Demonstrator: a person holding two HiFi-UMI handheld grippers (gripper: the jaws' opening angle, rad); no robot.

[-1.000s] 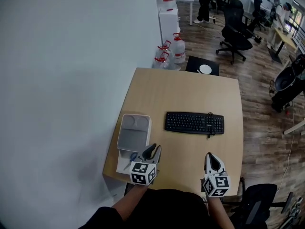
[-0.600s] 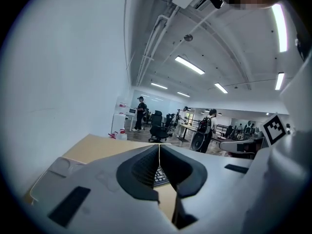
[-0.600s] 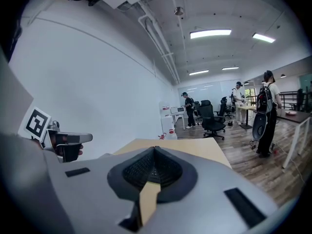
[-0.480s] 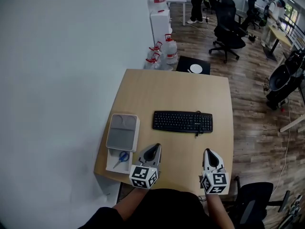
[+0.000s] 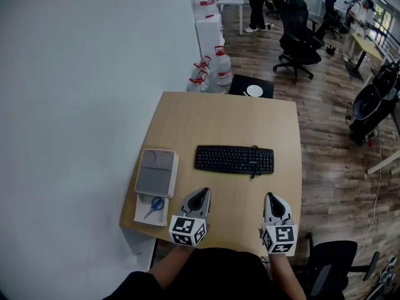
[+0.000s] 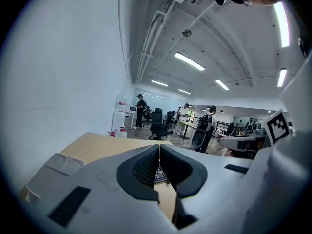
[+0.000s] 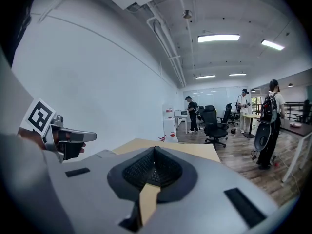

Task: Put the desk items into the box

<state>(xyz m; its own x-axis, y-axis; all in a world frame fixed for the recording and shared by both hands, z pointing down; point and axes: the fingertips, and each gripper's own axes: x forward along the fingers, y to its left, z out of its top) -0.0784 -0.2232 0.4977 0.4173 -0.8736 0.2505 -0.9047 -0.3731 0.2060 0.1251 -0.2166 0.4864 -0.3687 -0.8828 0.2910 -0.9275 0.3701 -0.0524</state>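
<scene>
You hold both hands low at the near edge of the light wooden desk (image 5: 231, 120), side by side, each tool pointing away from you across the top and tipped slightly down. The marker cubes, with their black-and-white squares, face you.

Your left gripper (image 5: 201, 194) hovers just to the right of the white rectangular box (image 5: 161, 217). Its dark ribbed pads (image 6: 146, 167) are pressed together with nothing between them. Your right gripper (image 5: 272, 197) is well apart from it, near the desk's right side. Its jaws also meet at the tips and hold nothing.

On the desk there is one box, one black computer keyboard (image 5: 234, 159) and one pair of blue-handled scissors (image 5: 153, 206).

The scissors lie inside the box's open near compartment. A grey tray with two round hollows (image 5: 156, 179) covers the far part. The keyboard sits out on the desk, to the right of the box. Its key lettering is too small to read.
</scene>
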